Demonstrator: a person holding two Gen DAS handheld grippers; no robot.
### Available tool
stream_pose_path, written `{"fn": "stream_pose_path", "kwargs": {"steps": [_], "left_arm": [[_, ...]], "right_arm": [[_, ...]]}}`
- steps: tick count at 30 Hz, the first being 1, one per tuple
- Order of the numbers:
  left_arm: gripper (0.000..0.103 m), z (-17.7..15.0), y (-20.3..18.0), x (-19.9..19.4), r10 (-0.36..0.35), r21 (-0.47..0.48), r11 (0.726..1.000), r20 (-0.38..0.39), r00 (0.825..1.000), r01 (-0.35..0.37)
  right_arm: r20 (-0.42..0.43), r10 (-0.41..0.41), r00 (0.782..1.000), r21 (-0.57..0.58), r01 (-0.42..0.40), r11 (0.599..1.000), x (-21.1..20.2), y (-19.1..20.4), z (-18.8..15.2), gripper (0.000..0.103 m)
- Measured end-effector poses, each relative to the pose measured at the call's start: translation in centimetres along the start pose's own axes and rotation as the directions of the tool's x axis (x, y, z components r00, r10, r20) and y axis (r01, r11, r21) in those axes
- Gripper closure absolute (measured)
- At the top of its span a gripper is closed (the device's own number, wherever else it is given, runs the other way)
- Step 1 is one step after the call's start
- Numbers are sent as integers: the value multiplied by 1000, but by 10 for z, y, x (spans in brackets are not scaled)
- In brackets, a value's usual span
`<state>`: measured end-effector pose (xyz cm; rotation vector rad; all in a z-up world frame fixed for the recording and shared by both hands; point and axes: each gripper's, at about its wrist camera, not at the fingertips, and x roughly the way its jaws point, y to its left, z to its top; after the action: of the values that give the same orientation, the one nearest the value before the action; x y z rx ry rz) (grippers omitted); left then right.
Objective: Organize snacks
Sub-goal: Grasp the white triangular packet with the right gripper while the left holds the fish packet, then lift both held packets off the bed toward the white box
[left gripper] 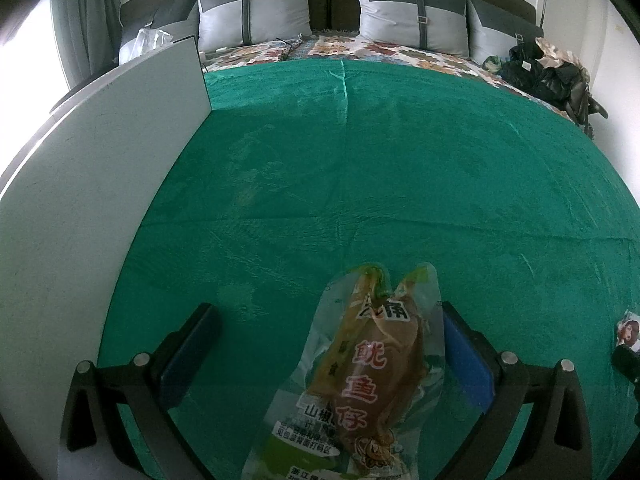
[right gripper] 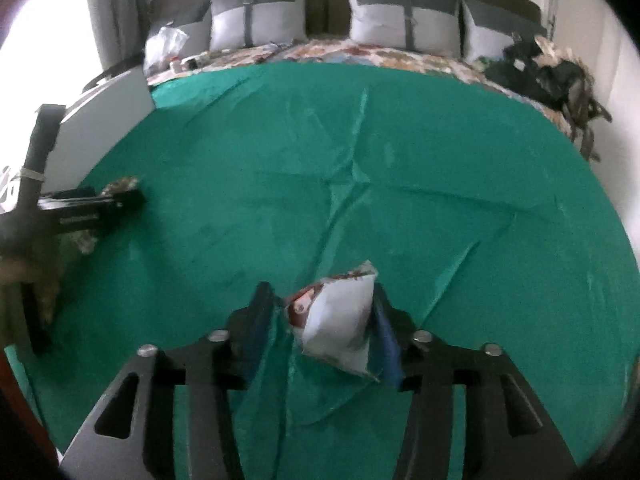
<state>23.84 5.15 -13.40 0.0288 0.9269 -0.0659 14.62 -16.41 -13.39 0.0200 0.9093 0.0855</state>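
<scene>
On your left, the white board (left gripper: 100, 200) stands along the edge of the green cloth (left gripper: 360, 160) spread over the bed. Your left gripper (left gripper: 332, 364) has its jaws wide apart around the squid pack (left gripper: 360, 380); the pack lies on the cloth, touching or nearly touching the right pad only. Your right gripper (right gripper: 324, 332) has its jaws apart around the white pack (right gripper: 340, 328), right pad against it, left pad clear. You seem to be at the pick-up step. Next, close each pair squarely before lifting.
</scene>
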Motion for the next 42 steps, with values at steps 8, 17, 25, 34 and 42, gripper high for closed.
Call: {"fn": "stream_pose_path", "kwargs": {"steps": [8,17,25,34,42], "left_arm": [[0,0,0,0,0,0,1000,0,1000,0],[0,0,0,0,0,-1,1000,0,1000,0],[0,-1,0,0,0,-1,1000,0,1000,0],[0,-1,0,0,0,-1,1000,1,1000,0],[0,-1,0,0,0,-2,1000,1,1000,0]], "right_arm": [[4,-71,997,-6,71,997,11,5,-3,18],[0,-80,997,1,80,997,11,5,-4,15],[0,-81,997,0,81,997,11,5,-4,14],[0,-82,997,0,82,997,12,5,-4,13],[0,-82,997,0,82,997,12,6,-3,13]]}}
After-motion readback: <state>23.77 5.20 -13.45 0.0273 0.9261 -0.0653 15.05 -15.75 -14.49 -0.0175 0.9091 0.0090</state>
